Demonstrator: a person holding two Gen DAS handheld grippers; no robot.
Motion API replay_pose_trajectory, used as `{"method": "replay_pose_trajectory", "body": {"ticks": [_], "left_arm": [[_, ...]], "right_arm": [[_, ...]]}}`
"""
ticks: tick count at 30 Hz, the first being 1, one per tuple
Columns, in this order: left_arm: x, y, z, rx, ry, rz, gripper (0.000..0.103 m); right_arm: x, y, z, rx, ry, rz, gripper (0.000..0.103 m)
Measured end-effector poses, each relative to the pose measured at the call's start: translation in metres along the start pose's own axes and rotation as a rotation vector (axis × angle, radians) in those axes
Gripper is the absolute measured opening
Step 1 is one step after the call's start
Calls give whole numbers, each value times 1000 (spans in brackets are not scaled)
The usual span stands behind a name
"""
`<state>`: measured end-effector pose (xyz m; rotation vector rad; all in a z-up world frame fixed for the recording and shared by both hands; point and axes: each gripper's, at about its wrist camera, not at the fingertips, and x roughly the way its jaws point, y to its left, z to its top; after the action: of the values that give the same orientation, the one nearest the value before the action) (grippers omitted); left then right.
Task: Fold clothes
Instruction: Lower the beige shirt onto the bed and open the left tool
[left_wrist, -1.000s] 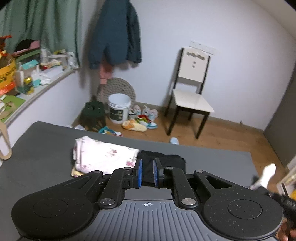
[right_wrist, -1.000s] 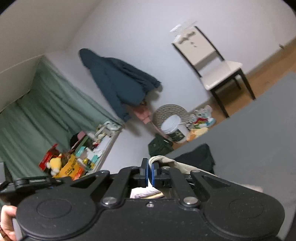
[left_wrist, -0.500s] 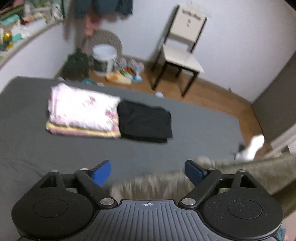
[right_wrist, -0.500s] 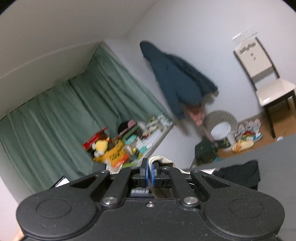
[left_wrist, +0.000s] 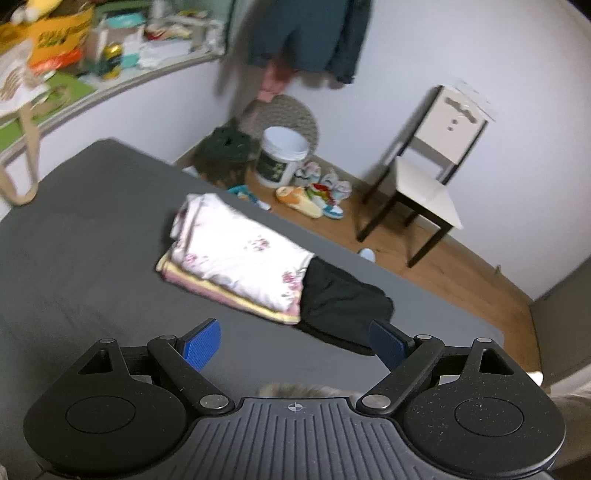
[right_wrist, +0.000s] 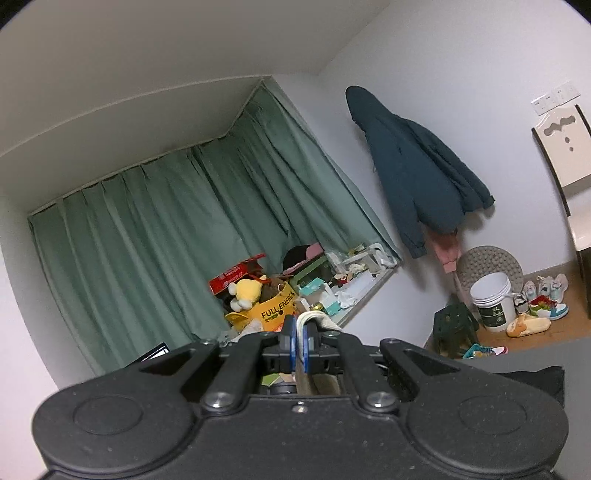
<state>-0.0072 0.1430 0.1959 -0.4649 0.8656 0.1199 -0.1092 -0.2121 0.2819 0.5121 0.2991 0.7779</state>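
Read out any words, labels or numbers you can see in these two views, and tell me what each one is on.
"FULL ENERG": black print on the yellow bag on the window ledge; the word runs on out of sight.
White bucket: dark label with pale characters, too small to read.
Red box: white lettering, too blurred to read.
Left wrist view: the yellow bag's print is blurred, unreadable.

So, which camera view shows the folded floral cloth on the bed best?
The left wrist view. There the folded floral cloth lies whole on the grey bed, beside the black garment. The right wrist view points up at the curtain and does not show the cloth.
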Motion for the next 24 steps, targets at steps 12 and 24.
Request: {"method": "replay_pose_trajectory", "body": {"ticks": [12, 24], "left_arm": [[2, -13, -12, 130, 35, -37, 88], [20, -60, -47, 474, 84, 54, 88]], "right_arm": [[-46, -172, -141, 292, 444, -484, 6], [11, -110, -328, 305, 1003, -139, 6]]}}
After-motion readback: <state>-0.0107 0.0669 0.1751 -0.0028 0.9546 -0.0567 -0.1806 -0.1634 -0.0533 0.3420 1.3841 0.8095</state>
